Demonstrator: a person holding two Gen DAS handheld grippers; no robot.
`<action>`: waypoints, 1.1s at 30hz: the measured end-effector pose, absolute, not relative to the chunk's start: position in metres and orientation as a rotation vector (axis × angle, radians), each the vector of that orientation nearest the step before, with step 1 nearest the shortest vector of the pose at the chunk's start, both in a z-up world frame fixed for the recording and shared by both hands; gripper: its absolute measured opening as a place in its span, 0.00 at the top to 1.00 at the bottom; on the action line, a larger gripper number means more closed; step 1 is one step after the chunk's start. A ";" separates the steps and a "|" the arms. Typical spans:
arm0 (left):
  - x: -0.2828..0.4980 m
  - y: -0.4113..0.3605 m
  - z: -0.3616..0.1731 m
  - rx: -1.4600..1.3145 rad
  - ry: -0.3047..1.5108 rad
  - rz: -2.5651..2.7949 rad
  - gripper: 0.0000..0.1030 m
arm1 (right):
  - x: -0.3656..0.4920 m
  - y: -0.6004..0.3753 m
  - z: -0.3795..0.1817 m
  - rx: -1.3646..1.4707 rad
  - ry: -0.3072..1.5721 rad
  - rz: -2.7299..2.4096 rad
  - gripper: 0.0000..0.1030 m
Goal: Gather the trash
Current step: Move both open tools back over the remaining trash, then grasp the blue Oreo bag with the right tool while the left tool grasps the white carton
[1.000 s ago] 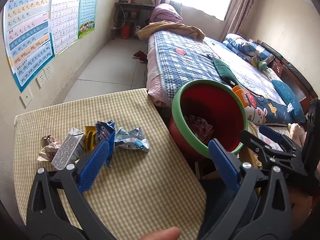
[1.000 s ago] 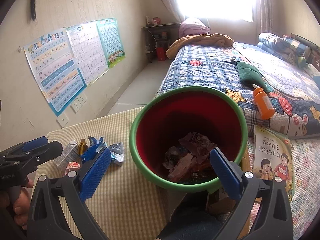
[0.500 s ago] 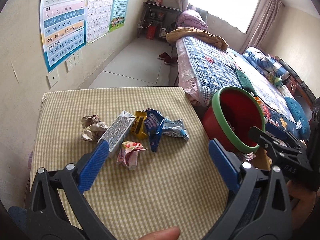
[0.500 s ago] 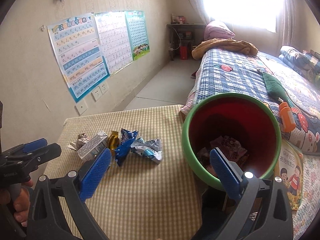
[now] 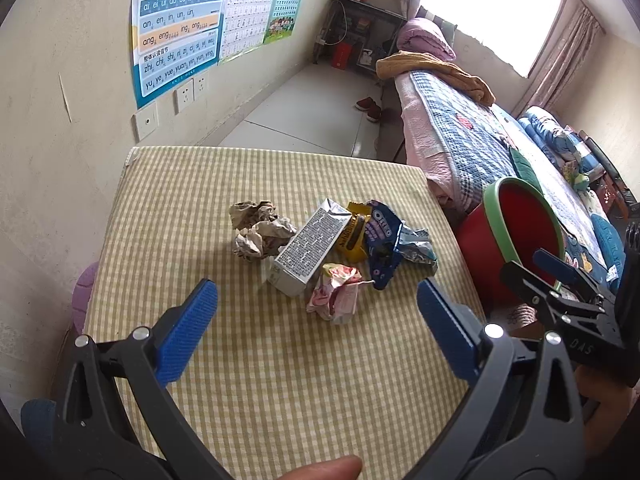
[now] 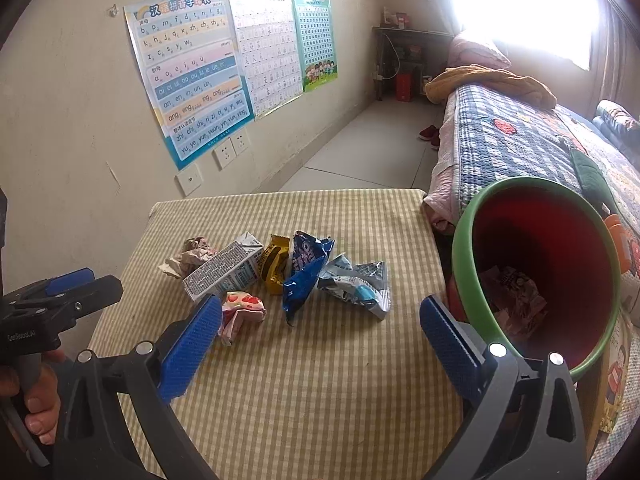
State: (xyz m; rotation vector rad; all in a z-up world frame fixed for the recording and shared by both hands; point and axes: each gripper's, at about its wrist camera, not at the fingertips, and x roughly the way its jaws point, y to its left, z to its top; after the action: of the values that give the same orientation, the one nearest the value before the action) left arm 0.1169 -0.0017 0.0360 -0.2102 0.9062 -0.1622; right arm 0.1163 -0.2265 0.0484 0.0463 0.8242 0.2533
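Observation:
Trash lies in a row on the checked tablecloth (image 5: 280, 380): crumpled brown paper (image 5: 258, 232), a grey milk carton (image 5: 308, 248), a yellow wrapper (image 5: 354, 236), a blue Oreo wrapper (image 5: 382, 244), a silver-blue wrapper (image 5: 418, 246) and a pink wrapper (image 5: 336, 294). A red bin with a green rim (image 5: 520, 232) stands off the table's right edge and holds some trash (image 6: 512, 296). My left gripper (image 5: 316, 332) is open and empty, just short of the pink wrapper. My right gripper (image 6: 320, 344) is open and empty, near the pile (image 6: 304, 276) and the bin (image 6: 536, 272).
The wall with posters (image 5: 176, 28) and sockets runs along the table's left side. A bed with a checked quilt (image 5: 460, 132) lies to the right behind the bin. A picture book (image 6: 616, 380) lies by the bin. Shoes (image 5: 370, 106) sit on the floor.
Both grippers have swung left from the bin toward the trash pile on the table. The pink wrapper has come into view. Both stay open and empty.

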 end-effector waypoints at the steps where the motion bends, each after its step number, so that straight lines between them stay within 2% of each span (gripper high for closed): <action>1: 0.118 0.000 0.033 -0.212 0.910 -0.161 0.06 | 0.118 -0.225 0.046 0.046 0.829 0.256 0.07; 14: 0.154 0.007 -0.015 -0.189 1.036 -0.182 0.06 | 0.154 -0.202 0.010 0.048 0.913 0.286 0.07; 18: 0.164 0.004 -0.031 -0.171 1.073 -0.195 0.10 | 0.163 -0.195 -0.003 0.044 0.939 0.298 0.08; 28: 0.188 -0.003 -0.055 -0.128 1.117 -0.209 0.23 | 0.188 -0.182 -0.038 0.050 1.018 0.311 0.19; 33: 0.199 -0.005 -0.063 -0.116 1.128 -0.228 0.26 | 0.200 -0.181 -0.053 0.067 1.051 0.303 0.32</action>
State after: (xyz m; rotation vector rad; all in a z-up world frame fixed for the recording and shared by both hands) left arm 0.1994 -0.0051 -0.0629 -0.1158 1.1282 -0.2278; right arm 0.2004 -0.1809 -0.0529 0.0667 1.0511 0.3028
